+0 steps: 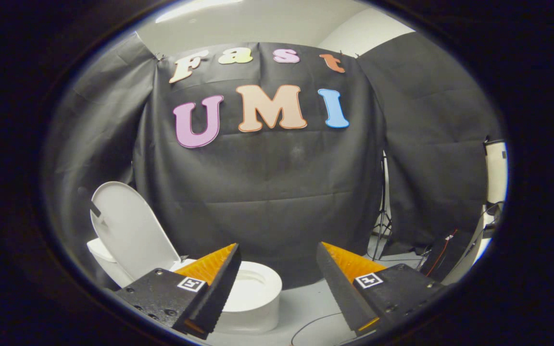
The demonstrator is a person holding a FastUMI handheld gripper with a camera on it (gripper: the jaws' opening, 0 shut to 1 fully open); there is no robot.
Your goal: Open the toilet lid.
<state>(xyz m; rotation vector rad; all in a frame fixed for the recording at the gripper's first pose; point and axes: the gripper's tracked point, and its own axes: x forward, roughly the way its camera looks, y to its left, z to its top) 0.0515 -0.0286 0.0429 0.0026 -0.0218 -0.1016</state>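
The gripper [277,259] hung with its fingers spread wide apart, holding nothing. The toilet [253,298] sat beyond the left finger, its lid [130,230] already raised upright against the tank [101,257].

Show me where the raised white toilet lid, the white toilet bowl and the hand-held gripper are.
Raised white toilet lid [130,230]: gripper view, middle of its upright underside.
White toilet bowl [258,293]: gripper view, front outer wall, beyond the left finger.
Hand-held gripper [277,278]: gripper view, open gap midway between its fingertips.
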